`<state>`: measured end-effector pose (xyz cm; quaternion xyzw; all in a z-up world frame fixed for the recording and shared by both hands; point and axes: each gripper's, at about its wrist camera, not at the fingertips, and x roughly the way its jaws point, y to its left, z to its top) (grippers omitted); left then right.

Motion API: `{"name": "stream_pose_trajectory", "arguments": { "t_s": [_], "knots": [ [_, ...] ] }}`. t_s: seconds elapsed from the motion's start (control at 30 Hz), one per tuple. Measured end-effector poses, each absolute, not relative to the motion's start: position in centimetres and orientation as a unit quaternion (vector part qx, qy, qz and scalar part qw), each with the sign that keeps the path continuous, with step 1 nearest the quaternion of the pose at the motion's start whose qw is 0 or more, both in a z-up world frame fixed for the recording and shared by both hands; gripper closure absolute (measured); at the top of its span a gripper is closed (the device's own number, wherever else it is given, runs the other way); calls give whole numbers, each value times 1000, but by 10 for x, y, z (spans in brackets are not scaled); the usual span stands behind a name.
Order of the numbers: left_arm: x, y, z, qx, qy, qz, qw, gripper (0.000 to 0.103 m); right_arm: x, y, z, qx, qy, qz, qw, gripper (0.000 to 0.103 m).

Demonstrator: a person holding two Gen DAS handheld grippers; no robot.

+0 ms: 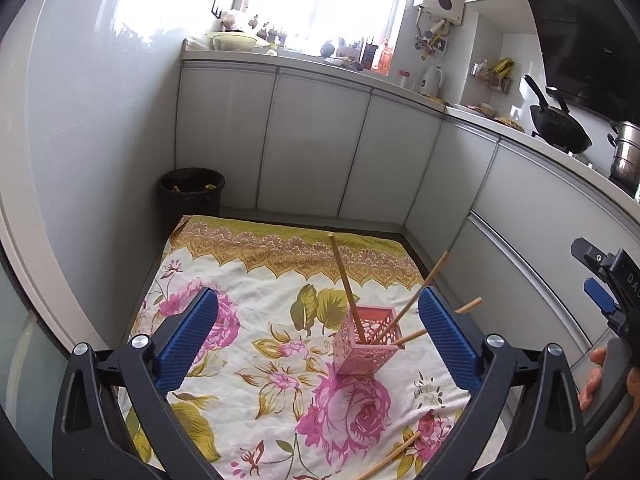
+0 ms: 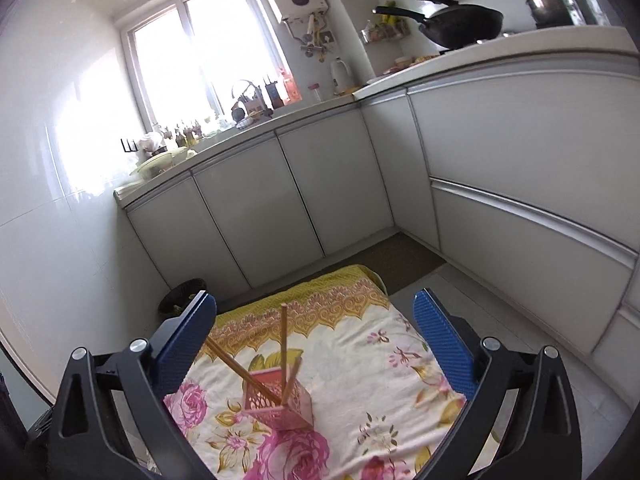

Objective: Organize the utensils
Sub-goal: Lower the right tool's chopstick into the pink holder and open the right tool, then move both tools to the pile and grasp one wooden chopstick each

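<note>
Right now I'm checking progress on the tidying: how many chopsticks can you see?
4: three stand in the pink basket, one upright chopstick and two leaning chopsticks pointing right; one loose chopstick lies on the floral cloth near its front edge. Others may be hidden.

both views are taken from wrist cameras, angled down along blue fingers (image 1: 188,336) over a floral cloth (image 1: 248,360) on a kitchen floor. the pink basket (image 1: 366,340) is seen close from the left, and nearer still, low in the frame, from the right (image 2: 280,400). cabinets (image 2: 280,200), window (image 2: 192,52) and wok (image 1: 560,128) are shared
</note>
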<state>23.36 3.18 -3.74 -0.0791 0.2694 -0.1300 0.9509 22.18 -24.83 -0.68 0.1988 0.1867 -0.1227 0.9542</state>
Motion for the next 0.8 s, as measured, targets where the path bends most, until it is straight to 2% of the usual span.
{"name": "stream_pose_trajectory", "arguments": {
  "t_s": [0.17, 0.4, 0.53, 0.8],
  "knots": [
    [223, 9, -46, -47, 296, -152, 942, 7, 163, -269, -42, 238, 250, -135, 929, 7],
    [212, -32, -59, 8, 324, -188, 927, 7, 106, -272, -86, 226, 337, -151, 901, 7],
    [212, -70, -78, 75, 368, -238, 896, 7, 82, -267, -100, 220, 363, -148, 893, 7],
    [215, -144, -140, 255, 454, -285, 805, 7, 60, -271, -131, 285, 424, -112, 852, 7]
  ]
}}
